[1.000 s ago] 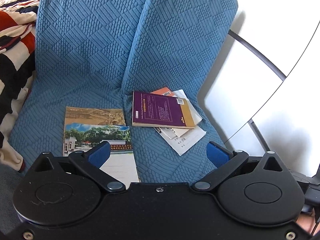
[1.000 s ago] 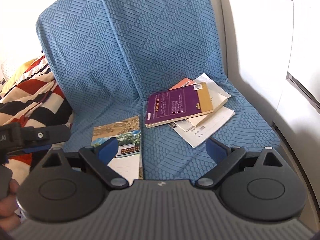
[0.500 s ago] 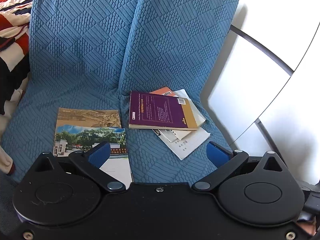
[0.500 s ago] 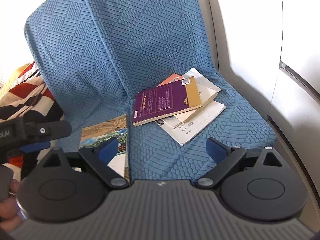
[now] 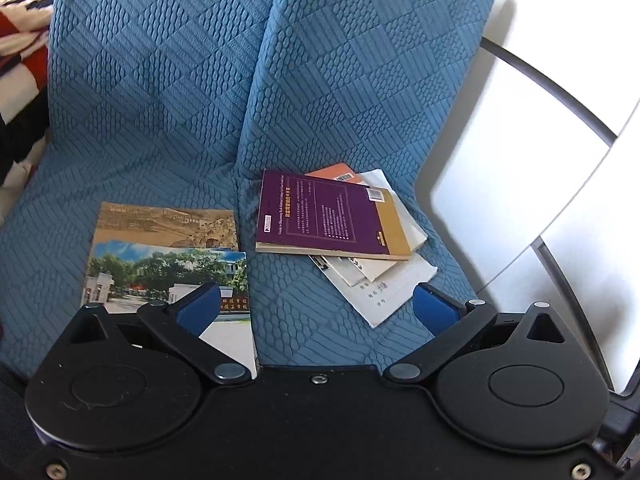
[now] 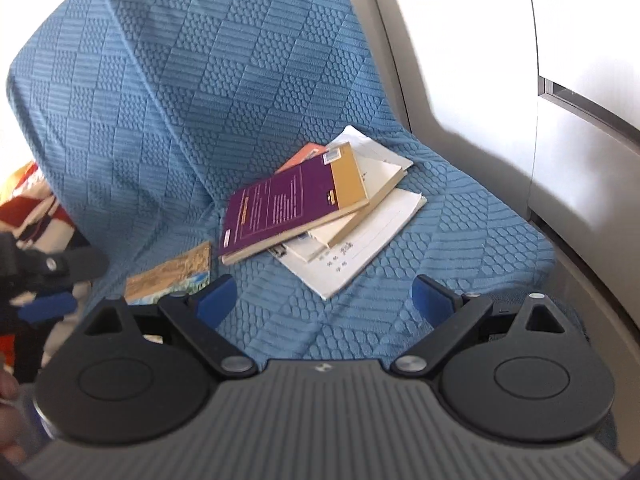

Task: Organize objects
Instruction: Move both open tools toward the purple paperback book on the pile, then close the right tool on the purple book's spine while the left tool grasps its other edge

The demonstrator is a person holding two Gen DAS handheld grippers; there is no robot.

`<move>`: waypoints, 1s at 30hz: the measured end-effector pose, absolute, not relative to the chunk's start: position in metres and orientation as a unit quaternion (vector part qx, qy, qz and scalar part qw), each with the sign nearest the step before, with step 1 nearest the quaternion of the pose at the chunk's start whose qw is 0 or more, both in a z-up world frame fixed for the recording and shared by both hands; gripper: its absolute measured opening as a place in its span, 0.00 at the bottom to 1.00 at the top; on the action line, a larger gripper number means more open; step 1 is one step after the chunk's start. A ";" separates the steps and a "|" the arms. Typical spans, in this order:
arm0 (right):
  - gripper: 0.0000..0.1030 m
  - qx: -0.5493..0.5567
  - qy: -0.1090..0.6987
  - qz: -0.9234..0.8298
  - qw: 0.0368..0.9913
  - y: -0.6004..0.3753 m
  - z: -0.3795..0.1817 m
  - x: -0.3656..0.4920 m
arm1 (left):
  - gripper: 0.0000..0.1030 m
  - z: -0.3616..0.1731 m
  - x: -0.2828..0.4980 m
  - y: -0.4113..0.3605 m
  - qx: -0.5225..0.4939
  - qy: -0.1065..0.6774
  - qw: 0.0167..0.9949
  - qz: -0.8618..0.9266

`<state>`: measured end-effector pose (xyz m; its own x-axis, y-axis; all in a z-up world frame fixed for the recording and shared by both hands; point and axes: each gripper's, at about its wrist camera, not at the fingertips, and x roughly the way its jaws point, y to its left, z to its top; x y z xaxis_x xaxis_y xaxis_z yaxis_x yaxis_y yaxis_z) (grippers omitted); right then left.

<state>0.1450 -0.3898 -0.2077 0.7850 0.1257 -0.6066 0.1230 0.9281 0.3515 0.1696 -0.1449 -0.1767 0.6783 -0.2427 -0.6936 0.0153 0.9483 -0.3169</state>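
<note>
Nothing tidied yet: purple book (image 5: pixel 320 216) tops a skewed pile, picture book (image 5: pixel 168 248) lies apart; left gripper (image 5: pixel 316 308) and right gripper (image 6: pixel 320 298) gape wide, empty.

The left gripper (image 5: pixel 316 308) has a smooth black body with two round discs, black linkage arms on silver rivets, blue pads on its fingertips (image 5: pixel 200 306), and small screws along the body's centre and lower corners. The right gripper (image 6: pixel 324 300) has the same black discs, arms and blue fingertips (image 6: pixel 430 298), but the plate between its discs is grey and ribbed, with a small mark near the plate's top edge.
</note>
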 end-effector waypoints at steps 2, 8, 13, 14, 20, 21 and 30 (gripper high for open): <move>0.93 0.196 0.318 -0.005 0.927 -0.392 -0.211 0.150 | 0.99 -0.183 0.177 -0.146 -0.151 0.400 0.902 -0.068; 0.93 0.243 0.308 -0.011 0.920 -0.404 -0.229 0.177 | 0.99 -0.202 0.201 -0.150 -0.159 0.410 0.896 -0.068; 0.92 0.289 0.311 0.002 0.905 -0.415 -0.243 0.199 | 0.98 -0.218 0.223 -0.152 -0.173 0.413 0.891 -0.070; 0.91 0.303 0.312 0.004 0.901 -0.418 -0.247 0.204 | 0.97 -0.222 0.227 -0.153 -0.179 0.412 0.890 -0.072; 0.74 0.363 0.325 0.024 0.873 -0.435 -0.269 0.242 | 0.90 -0.246 0.255 -0.163 -0.206 0.433 0.874 -0.082; 0.73 0.362 0.324 0.027 0.874 -0.435 -0.271 0.247 | 0.89 -0.249 0.258 -0.165 -0.207 0.436 0.872 -0.084; 0.50 0.397 0.358 0.006 0.845 -0.456 -0.303 0.298 | 0.74 -0.275 0.282 -0.181 -0.239 0.466 0.846 -0.096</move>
